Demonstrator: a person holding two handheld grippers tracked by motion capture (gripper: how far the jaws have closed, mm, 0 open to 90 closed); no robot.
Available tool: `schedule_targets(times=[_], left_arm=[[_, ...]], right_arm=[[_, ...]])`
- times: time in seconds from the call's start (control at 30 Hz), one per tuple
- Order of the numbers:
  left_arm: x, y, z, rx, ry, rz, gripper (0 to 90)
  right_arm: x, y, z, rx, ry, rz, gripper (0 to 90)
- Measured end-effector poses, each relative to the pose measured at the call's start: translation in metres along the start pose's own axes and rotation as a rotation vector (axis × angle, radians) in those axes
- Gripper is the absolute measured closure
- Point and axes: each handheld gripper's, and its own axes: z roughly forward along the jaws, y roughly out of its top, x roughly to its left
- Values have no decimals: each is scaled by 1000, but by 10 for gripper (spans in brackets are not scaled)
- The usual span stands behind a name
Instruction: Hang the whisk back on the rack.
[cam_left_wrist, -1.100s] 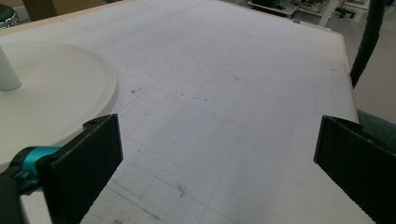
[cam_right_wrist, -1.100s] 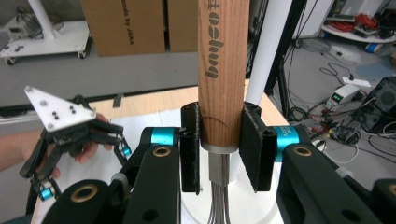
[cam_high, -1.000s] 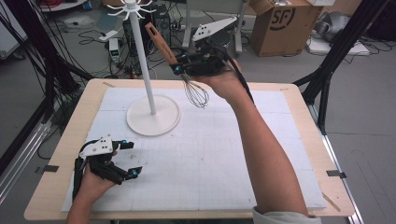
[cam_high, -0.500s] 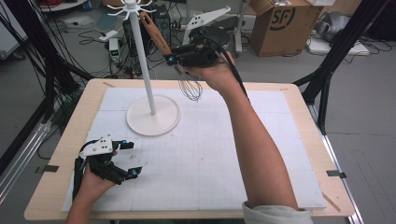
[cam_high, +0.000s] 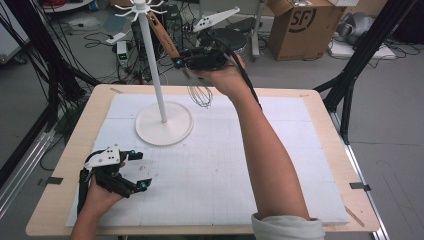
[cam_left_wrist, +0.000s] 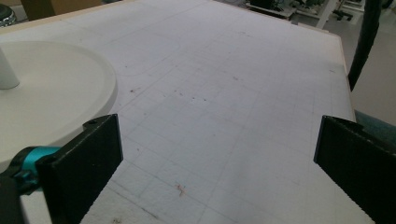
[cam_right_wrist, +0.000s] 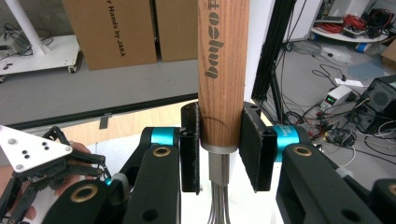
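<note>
Your right gripper (cam_high: 181, 62) clenched the whisk (cam_high: 200, 93) by its wooden handle between the jaws, wires hanging below, while your left gripper (cam_high: 139, 171) rested released.

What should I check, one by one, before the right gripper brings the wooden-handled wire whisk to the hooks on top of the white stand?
1. Grip on the wooden-handled wire whisk: ok. The right gripper has both jaws pressed on the low end of the handle.
2. Whisk off the table: ok. Its wire head hangs in the air, above the far edge.
3. White stand with round base upright: ok.
4. Free hook at the top of the stand: ok, nothing hangs there.
5. Hanging loop on the handle end: cannot tell.
6. Left gripper out of the way: ok. It is open, low over the white mat near the front edge.
</note>
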Motion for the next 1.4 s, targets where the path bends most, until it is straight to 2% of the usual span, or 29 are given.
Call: schedule_targets(times=[0.33,0.6,0.7,0.97,1.03,1.2,1.4], left_arm=[[-1,0,0,0,-3,-1,17],[0,0,-1,2,-6,-6,17],[0,0,-1,3,-6,-6,17],[-1,0,0,2,-10,-3,17],[-1,0,0,1,-11,-3,17],[-1,-1,0,6,-12,-6,17],[-1,-1,0,7,-9,-7,17]], right_arm=[[-2,-2,7,9,-6,25,711],[-5,-5,14,10,1,74,710],[-5,-5,17,15,19,91,710],[-1,-3,24,29,18,95,706],[-1,-3,24,36,20,98,679],[-1,-4,24,75,30,87,522],[4,-6,18,71,43,61,468]])
